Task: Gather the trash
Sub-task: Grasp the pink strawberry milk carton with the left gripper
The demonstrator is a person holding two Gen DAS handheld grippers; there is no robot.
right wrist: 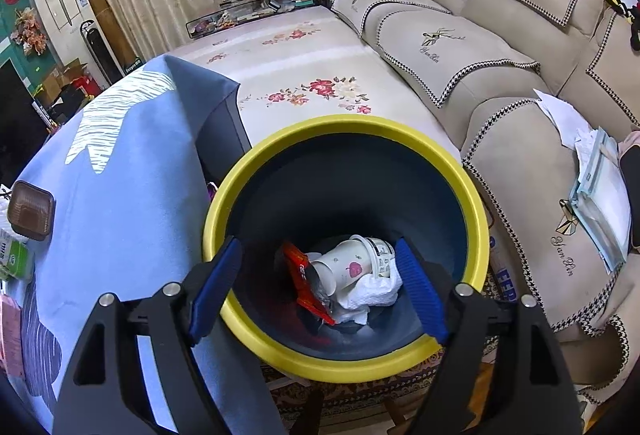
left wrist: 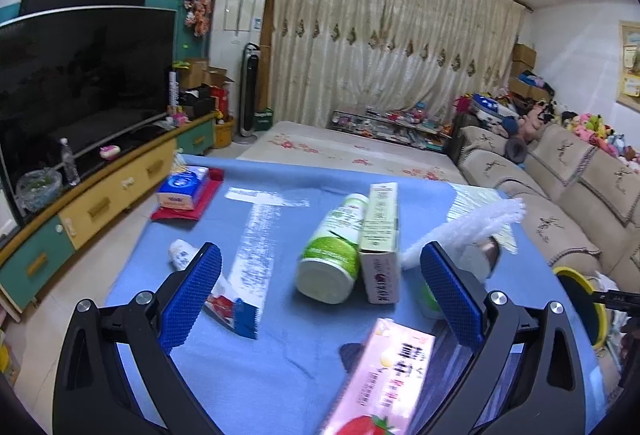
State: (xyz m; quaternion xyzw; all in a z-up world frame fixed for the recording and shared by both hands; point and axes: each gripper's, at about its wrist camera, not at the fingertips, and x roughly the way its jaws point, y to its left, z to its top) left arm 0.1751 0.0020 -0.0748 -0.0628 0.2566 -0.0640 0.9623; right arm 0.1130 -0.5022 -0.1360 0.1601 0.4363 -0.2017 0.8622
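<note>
Trash bin: yellow rim, dark inside, standing on the floor just beside the bench edge and directly below the right gripper. Right jaws are spread wide and carry nothing; both blue pads frame the bin's mouth. Inside the bin, between the jaws: a paper cup on its side, a red wrapper to the left of it, and a crumpled white tissue under the cup.

Left gripper: jaws likewise released and unloaded, held over the blue-covered bench. Between and just ahead of the jaws lie a green bottle on its side and a narrow carton, touching each other. Beside the left pad: a flattened tube and a small white scrap. Behind the right pad: a white foam net and a brown item, partly hidden. Below the jaws, nearest the camera: a pink carton, blurred. Far ahead to the left: a tissue pack on a red pouch.

A brown tray rests on the bench left of the right jaws. A sofa stands beyond the bin.
</note>
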